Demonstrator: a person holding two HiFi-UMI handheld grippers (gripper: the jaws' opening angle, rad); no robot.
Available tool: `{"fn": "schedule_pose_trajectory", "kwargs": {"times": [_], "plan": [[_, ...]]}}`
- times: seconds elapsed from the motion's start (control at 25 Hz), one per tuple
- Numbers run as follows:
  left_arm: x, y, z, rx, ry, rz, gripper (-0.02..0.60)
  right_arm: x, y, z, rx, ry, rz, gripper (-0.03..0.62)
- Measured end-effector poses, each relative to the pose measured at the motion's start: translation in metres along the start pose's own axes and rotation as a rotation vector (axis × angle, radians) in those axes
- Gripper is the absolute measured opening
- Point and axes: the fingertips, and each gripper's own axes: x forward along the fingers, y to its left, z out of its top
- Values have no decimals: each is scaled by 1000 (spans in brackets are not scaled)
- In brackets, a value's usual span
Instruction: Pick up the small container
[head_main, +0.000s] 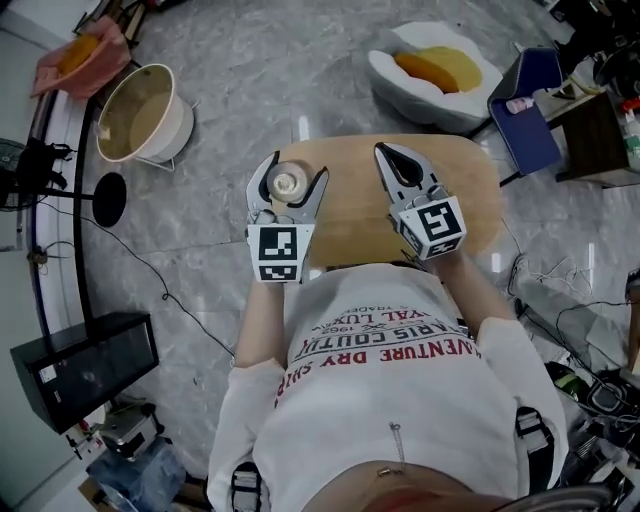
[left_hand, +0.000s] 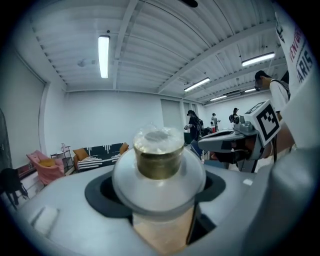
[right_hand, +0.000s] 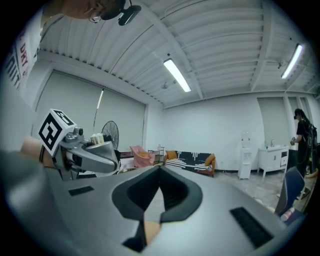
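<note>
The left gripper (head_main: 296, 168) clasps the small container (head_main: 287, 183) above the counter (head_main: 350, 225); the right gripper (head_main: 392, 150) is closed, empty. The hold seems shallow, so tilting might drop it.

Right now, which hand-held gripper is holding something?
The left hand-held gripper holds the small container; the right hand-held gripper is shut and empty.

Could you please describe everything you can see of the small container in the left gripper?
The small container is a little round jar with a wide, pale translucent shoulder, a brass-coloured neck and a clear domed cap. It stands upright, clamped at its sides between the jaws of the left gripper, over the left end of the wooden table. Nothing else touches it.
</note>
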Motion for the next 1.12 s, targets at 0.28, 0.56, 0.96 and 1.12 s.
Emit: {"fn": "schedule_pose_trajectory", "kwargs": {"times": [0.28,0.56,0.96,1.12], "plan": [[-6,26,28,6,-39,28,341,7,10,22,-77,-33,23,-14],[-6,28,34,26,-50,9,341,13,13,21,-81,-36,6,-14],[-12,36,36,47,-56,4,341,15,14,23,-64,-43,-30,-13],[-8,36,33,55,-50,7,341,18,13,23,-65,-51,-26,-12]]}}
